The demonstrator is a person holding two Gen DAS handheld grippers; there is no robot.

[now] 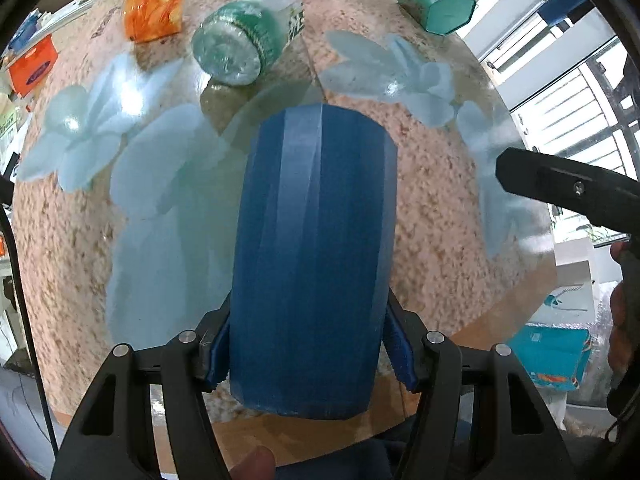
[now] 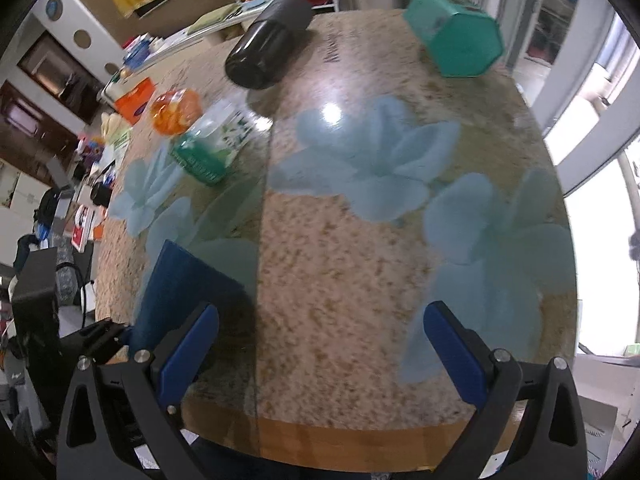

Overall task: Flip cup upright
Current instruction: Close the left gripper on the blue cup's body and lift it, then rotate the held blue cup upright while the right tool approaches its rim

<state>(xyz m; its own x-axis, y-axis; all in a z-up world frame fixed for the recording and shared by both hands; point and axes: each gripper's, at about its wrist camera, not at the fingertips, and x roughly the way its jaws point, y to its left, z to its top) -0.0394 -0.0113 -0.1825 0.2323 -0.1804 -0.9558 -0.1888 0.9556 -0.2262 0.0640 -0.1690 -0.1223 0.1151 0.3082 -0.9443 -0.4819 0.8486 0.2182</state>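
Note:
A dark blue faceted cup (image 1: 316,248) fills the middle of the left wrist view, lying lengthwise along the fingers. My left gripper (image 1: 310,360) is shut on the cup near its close end, blue pads pressed to both sides. The cup also shows in the right wrist view (image 2: 180,288) at lower left, above the table, with the left gripper's black body beside it. My right gripper (image 2: 320,356) is open and empty over the table's near edge; one of its fingers (image 1: 560,188) shows at the right of the left wrist view.
The round speckled table (image 2: 340,280) has a glass top with pale blue flowers. On it lie a green water bottle (image 1: 244,36), an orange packet (image 1: 154,10), a black cylinder (image 2: 268,48) and a teal hexagonal cup (image 2: 456,36). An orange box (image 1: 32,66) lies beyond the table's left edge.

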